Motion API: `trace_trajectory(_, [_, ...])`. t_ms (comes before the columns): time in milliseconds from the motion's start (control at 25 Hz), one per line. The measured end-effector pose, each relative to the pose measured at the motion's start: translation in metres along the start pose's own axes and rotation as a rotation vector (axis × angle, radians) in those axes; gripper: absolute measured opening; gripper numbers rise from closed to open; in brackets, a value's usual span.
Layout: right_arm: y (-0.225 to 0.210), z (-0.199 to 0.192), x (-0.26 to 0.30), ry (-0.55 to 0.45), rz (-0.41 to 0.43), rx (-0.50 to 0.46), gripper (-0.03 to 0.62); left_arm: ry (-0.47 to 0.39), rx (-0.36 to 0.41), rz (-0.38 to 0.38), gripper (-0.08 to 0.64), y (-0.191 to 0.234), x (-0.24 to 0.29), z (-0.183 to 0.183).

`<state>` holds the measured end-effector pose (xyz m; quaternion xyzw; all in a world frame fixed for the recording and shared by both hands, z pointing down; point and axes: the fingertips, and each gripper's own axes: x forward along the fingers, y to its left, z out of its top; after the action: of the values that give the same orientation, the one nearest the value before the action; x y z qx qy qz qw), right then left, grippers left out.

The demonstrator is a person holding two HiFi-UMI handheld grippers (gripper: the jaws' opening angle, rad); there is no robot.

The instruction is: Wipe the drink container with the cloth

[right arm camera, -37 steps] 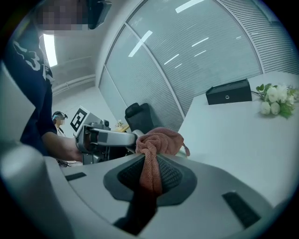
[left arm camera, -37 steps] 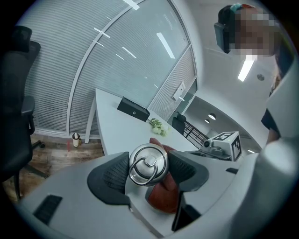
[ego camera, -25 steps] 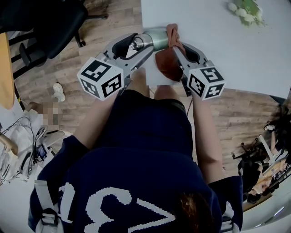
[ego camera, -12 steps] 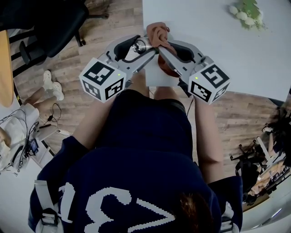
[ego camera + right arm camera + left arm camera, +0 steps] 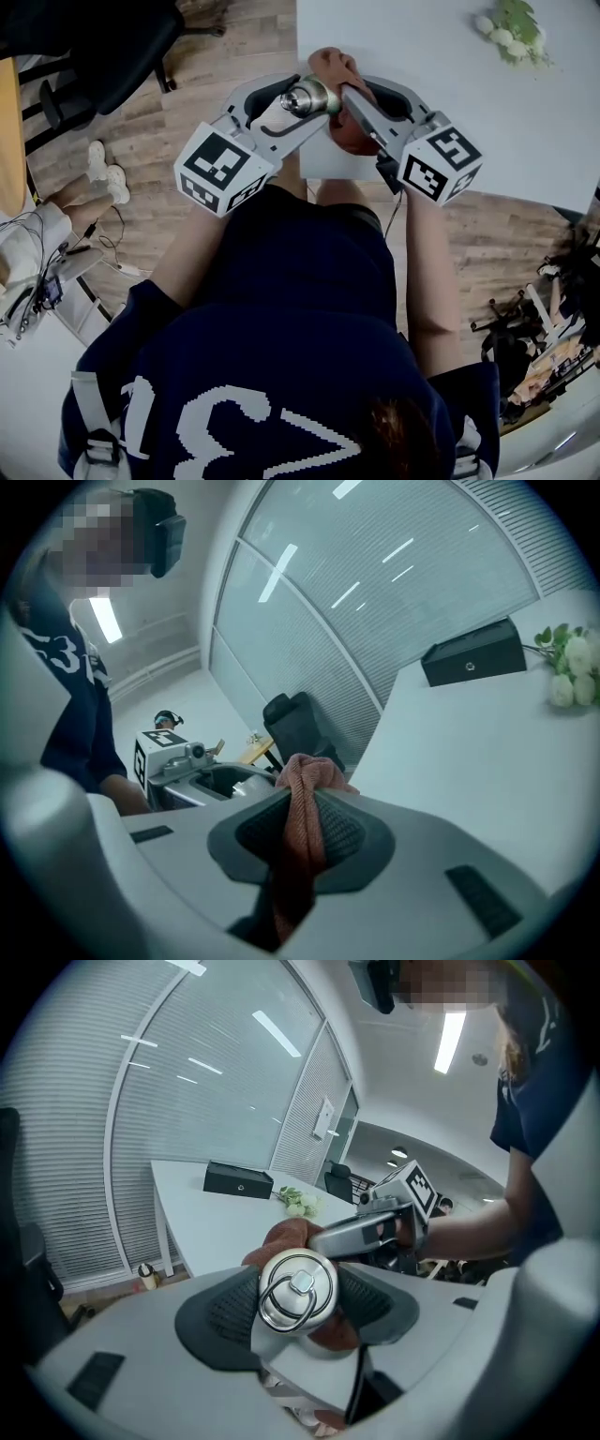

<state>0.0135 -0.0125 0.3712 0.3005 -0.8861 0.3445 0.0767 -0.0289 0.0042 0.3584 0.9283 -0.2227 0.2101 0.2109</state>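
Surface: white tabletop [image 5: 450, 84], carrying a sprig of pale flowers [image 5: 511, 23] toward the far right corner and a black box [image 5: 472, 665] near them.
Room: wood-plank floor [image 5: 216, 56], black office chair [image 5: 103, 47] off the far left corner, slatted blinds [image 5: 75, 1147] across a curved glass wall, strip lights overhead, a pair of pale shoes [image 5: 105, 169] on the floor at left.
Writing: large white numerals across the back of the navy shirt [image 5: 281, 328], too distorted to read with confidence; black-and-white square markers on both gripper cubes; no brand legible on the bottle.
Drink container: metal drink container [image 5: 307, 97] at the tabletop's near left corner, ring-handled lid turned up toward the head camera.
Left gripper: left gripper [image 5: 300, 101] clenched on the drink container, dark pads pressing either side just below the lid.
Right gripper: right gripper [image 5: 354, 89] pinching the rust-coloured cloth [image 5: 330, 67], a fold bunched between its pads.
Cloth: against the container's far side, touching it, right beside the left jaws.
Change over the past second: then lying sideways, green body in sight, cloth draped across; now lid-up, cloth bunched behind; both cubes shifted slightly right.
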Motion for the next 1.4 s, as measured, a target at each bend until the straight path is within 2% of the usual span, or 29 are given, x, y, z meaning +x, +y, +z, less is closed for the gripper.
trace_trajectory(120, [-0.023,-0.011,-0.003,0.022,-0.067,0.043,0.067,0.006,0.027,-0.013,0.264,-0.002,0.000,-0.002])
trace_trajectory(320, [-0.054,-0.028,-0.005,0.067,-0.147,0.119,0.067,0.013,0.130,-0.043,0.264,-0.012,0.001,-0.001])
trace_trajectory(480, [-0.043,-0.021,-0.003,0.074,-0.083,0.111,0.067,0.027,0.168,-0.055,0.264,-0.016,0.004,-0.002])
trace_trajectory(800, [0.027,0.015,0.013,0.057,0.127,0.018,0.067,0.056,0.241,-0.077,0.264,-0.021,0.002,-0.005])
trace_trajectory(960, [0.055,0.028,0.019,0.053,0.190,-0.024,0.067,0.064,0.266,-0.084,0.264,-0.023,0.005,-0.004])
trace_trajectory(1120, [0.045,0.022,0.023,0.096,0.159,-0.072,0.067,0.076,0.317,-0.088,0.264,-0.028,0.006,-0.005])
trace_trajectory(1400, [-0.005,0.003,0.019,0.140,0.077,0.020,0.067,0.095,0.381,-0.091,0.264,-0.033,0.004,-0.007])
